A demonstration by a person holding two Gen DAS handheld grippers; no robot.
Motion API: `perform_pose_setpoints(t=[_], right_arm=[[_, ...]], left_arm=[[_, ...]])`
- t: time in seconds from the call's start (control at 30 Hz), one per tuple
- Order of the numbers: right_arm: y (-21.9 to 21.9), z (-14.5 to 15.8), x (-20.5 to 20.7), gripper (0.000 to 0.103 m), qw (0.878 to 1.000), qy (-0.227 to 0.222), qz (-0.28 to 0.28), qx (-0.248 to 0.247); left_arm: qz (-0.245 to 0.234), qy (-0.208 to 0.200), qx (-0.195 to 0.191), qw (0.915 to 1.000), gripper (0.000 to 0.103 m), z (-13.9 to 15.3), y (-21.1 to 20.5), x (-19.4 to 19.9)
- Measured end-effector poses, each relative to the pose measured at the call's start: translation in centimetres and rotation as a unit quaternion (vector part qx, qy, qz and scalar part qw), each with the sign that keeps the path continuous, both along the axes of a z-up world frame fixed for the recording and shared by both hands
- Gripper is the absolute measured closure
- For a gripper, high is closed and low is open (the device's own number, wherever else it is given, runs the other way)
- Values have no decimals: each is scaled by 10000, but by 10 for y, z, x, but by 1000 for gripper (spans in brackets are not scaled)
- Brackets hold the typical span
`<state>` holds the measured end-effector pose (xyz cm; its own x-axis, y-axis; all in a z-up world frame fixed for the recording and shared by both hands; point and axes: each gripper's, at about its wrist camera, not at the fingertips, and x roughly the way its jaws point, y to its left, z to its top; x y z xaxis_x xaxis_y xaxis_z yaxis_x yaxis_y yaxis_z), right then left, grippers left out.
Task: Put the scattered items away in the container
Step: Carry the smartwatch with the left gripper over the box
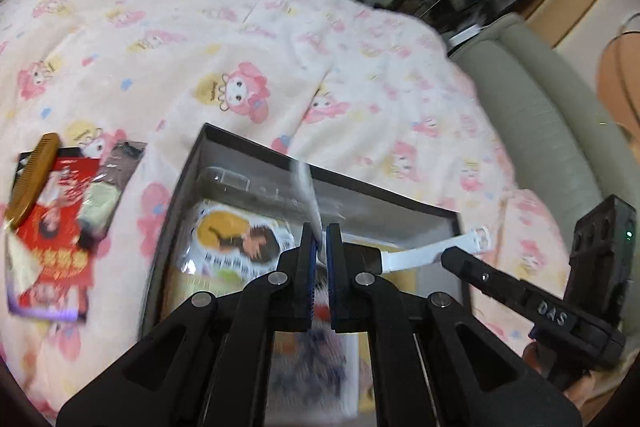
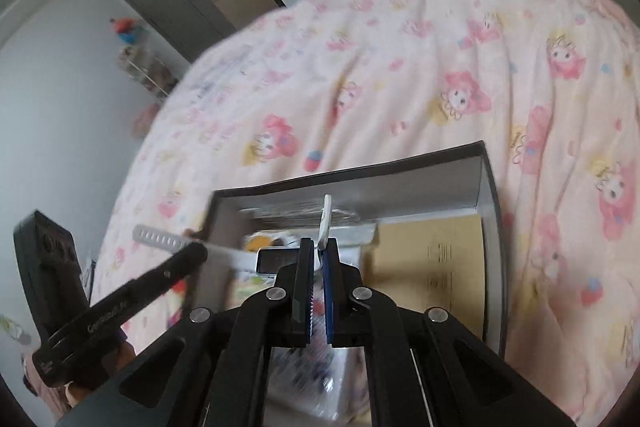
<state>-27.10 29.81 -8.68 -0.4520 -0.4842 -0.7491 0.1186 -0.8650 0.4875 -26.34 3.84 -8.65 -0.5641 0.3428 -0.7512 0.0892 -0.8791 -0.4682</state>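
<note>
— Closest in?

— Left gripper [image 1: 320,233], jaws pressed together on one strap of a white-strapped watch [image 1: 416,255]. That strap's tip sticks out past the fingertips, pointing far, and is blurred.

— And the other gripper?

— Right gripper [image 2: 319,245] pinches the other strap the same way. Its tip, with the buckle, also stands out past the pads.

— So which way does the watch lie?

— Its long axis runs left to right between the two grippers, with the dark watch body in the middle. Each strap end bends away along the fingers holding it. The watch is clear of any surface, above the near part of the box [image 1: 400,207].

— What about the box?

— It is dark-walled and open-topped, sitting on the pink cartoon-print quilt [image 1: 240,27]. Inside lie a clear plastic case [image 1: 240,183] by the far wall, a card with a yellow figure [image 1: 236,231], and brown card [image 2: 432,259] on the right side.

— Any room around it?

— Bare quilt spreads far and right of the box. To the left there is a strip of quilt, then a wooden comb [image 1: 32,179] lying across a red packet [image 1: 56,239], with a small sachet [image 1: 104,195] overlapping the packet's right edge. A grey padded bed edge [image 1: 532,99] bounds the quilt on the right.
</note>
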Motion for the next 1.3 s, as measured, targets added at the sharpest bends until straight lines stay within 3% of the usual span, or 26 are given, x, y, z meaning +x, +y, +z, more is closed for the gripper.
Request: perform_pose_setpoints(t=[0.27,0.37,0.43,0.57,0.7,0.83,1.0,1.2,1.3], right_arm=[[8,-44,-31,99,9983,-584,30,43],[13,-48,-29,94,9966,-774,-73,279],[17,-43,-26,93,9970,-685,-147,338],[23,-19,-15,83,9973,-182,-315,639],[17,-11,-10,80,9977,194,-151,634],[-2,-28,-22,80,9977,-222,303,563],[-15,-53,-52,80,9922,-835,386,843],[-18,-80,-71,80,9874,-1167,403,992],[-10,-76,-74,80,9910,-980,271,865]], left_arm=[[-45,-530,-362,9979,99,-34,8,-28],[30,-661,-368,9971,83,-35,1,-28],[67,-651,-315,9974,76,-32,-3,-24],[-131,-578,-330,9977,76,-28,3,-9],[-365,-706,-653,9947,76,-35,21,-11],[-261,-914,-653,9933,77,-47,22,-27],[-350,-1221,-702,9894,77,-64,30,-49],[-415,-1313,-808,9872,77,-73,40,-70],[-447,-1021,-606,9919,77,-62,39,-66]])
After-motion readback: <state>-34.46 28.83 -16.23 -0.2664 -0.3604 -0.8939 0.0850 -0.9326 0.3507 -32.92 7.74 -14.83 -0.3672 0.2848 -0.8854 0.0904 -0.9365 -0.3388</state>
